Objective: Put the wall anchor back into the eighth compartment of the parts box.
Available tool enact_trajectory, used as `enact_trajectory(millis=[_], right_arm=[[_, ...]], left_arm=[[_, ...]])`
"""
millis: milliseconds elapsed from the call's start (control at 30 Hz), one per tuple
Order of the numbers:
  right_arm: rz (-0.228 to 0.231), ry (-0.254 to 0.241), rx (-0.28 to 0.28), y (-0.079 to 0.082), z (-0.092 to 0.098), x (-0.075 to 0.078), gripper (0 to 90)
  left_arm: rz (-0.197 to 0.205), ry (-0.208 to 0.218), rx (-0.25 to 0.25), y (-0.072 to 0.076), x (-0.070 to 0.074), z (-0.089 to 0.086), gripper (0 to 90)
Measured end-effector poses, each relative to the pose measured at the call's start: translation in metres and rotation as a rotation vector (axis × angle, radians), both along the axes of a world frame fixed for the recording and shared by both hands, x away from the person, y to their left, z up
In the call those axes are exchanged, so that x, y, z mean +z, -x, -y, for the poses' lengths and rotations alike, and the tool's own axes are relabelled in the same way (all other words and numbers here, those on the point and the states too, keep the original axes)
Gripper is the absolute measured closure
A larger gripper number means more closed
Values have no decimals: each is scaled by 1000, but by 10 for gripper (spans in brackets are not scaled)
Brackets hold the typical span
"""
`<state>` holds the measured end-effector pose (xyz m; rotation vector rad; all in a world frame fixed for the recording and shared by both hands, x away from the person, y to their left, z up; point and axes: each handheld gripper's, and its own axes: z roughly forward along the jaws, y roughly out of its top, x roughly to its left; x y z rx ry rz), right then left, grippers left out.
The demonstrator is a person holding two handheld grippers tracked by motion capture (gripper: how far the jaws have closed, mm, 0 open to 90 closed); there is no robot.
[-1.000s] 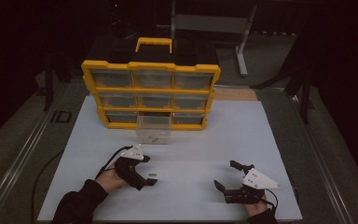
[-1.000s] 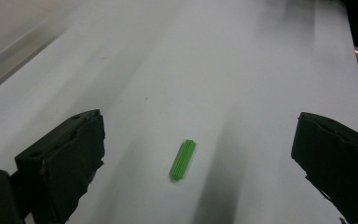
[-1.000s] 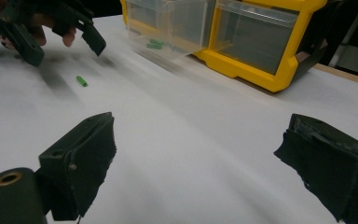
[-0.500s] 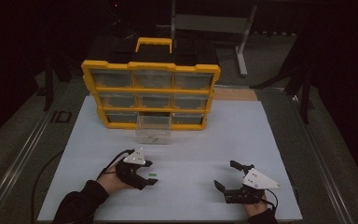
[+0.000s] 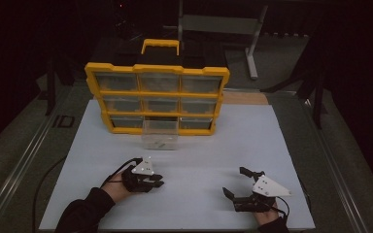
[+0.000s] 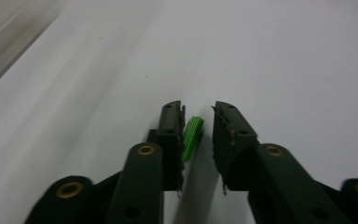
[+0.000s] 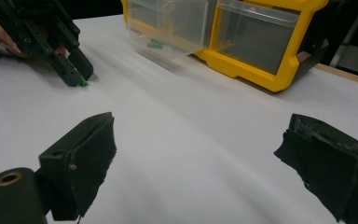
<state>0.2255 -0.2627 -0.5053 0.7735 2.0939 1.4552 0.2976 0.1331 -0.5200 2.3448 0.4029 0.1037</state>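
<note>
we can read no words, labels, brand names or numbers anywhere in these views. the yellow plastic drawer organiser point(image 5: 157, 99) bears no lettering we can make out, nor does the white table mat point(image 5: 194, 160).

High view looks down on the white table point(image 5: 199, 145); both gripper views skim close over it.

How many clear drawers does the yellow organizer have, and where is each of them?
9. Eight sit closed in the yellow organizer: three on top, three in the middle, two at the bottom corners. The bottom-middle clear drawer is pulled out onto the white table.
</note>
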Motion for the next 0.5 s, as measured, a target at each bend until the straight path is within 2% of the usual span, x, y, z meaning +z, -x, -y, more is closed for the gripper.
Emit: enact_trajectory(millis=[167, 300, 467, 500], right_arm=[[-1, 0, -1, 0, 0, 0, 90], [1, 1, -1, 0, 0, 0, 90], [1, 0, -1, 0, 0, 0, 90], [1, 0, -1, 0, 0, 0, 90]], left_arm=[[-17, -10, 4, -1, 1, 1, 835], [-22, -25, 25, 0, 2, 4, 838], [-26, -30, 22, 0, 3, 5, 846], [-42, -27, 14, -2, 4, 4, 847]])
